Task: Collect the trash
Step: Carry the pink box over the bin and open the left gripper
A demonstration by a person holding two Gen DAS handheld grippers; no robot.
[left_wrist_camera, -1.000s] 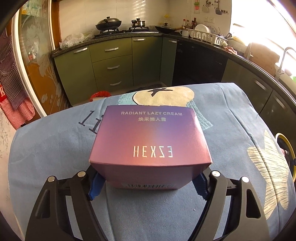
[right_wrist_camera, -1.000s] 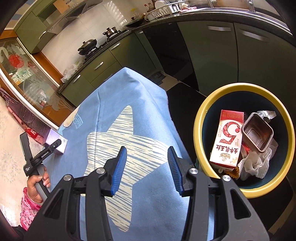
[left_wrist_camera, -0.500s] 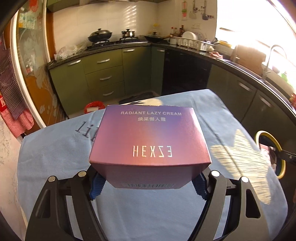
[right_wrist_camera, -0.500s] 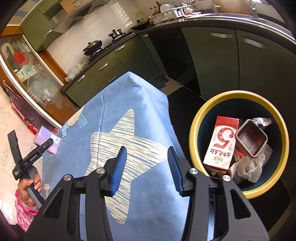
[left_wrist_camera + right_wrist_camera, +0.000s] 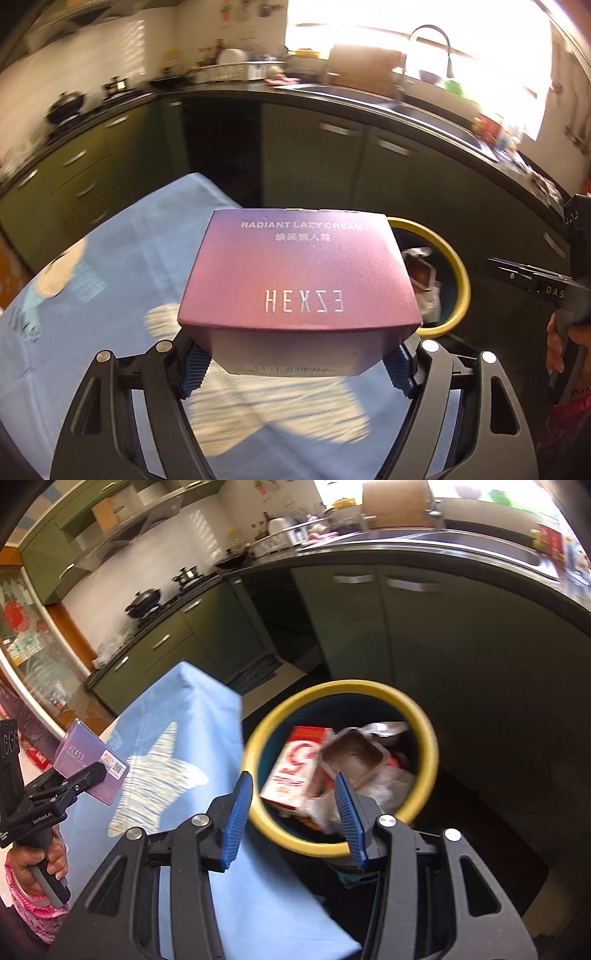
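Note:
My left gripper (image 5: 295,363) is shut on a purple HEXZE cream box (image 5: 299,280) and holds it in the air above the blue tablecloth (image 5: 122,266). The box also shows at the left of the right wrist view (image 5: 86,764). The yellow-rimmed trash bin (image 5: 460,284) stands just beyond the box, partly hidden by it. My right gripper (image 5: 293,816) is open and empty, hovering at the table edge over the near rim of the bin (image 5: 424,723), which holds a red-and-white carton (image 5: 295,768), a plastic tub (image 5: 352,757) and crumpled paper.
Green kitchen cabinets (image 5: 424,635) and a dark counter with a sink (image 5: 436,110) curve behind the bin. A stove with pots (image 5: 147,600) stands at the back left. The right gripper's body (image 5: 546,288) shows at the right edge of the left wrist view.
My left gripper has swung right with the box, from facing the stove to facing the bin. My right gripper has moved toward the bin, which is now between its fingers.

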